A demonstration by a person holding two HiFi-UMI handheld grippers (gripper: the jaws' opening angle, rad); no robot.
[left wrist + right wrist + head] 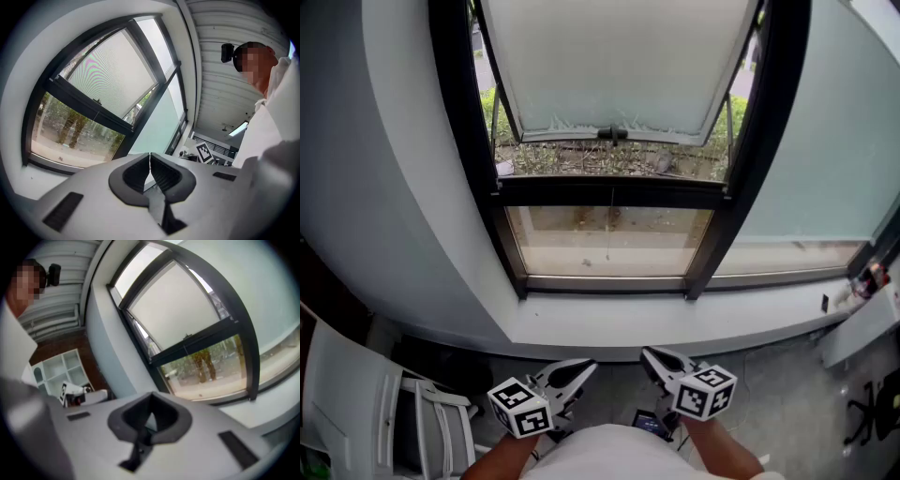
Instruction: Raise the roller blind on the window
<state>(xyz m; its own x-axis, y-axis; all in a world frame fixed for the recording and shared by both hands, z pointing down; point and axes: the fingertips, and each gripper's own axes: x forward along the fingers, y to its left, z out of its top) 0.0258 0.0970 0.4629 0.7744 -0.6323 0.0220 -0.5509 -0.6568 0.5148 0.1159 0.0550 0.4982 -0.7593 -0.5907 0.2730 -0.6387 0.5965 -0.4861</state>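
The white roller blind (pixel 619 61) covers the upper part of the black-framed window (pixel 609 192); its bottom bar (pixel 614 136) hangs above the middle rail, and a thin pull cord (pixel 610 225) dangles below it. The same blind (pixel 110 75) (pixel 180 305) shows in both gripper views. My left gripper (pixel 589 365) (pixel 150 155) and right gripper (pixel 646 354) (pixel 150 394) are held low near my body, well below the white sill (pixel 675 323), tips toward each other. Both are shut with nothing between the jaws.
A white chair (pixel 384 412) stands at the lower left. A frosted glass pane (pixel 825 159) fills the right side. White shelving (pixel 61 371) is behind me on the left in the right gripper view. A white ledge with small items (pixel 867 309) sits at the far right.
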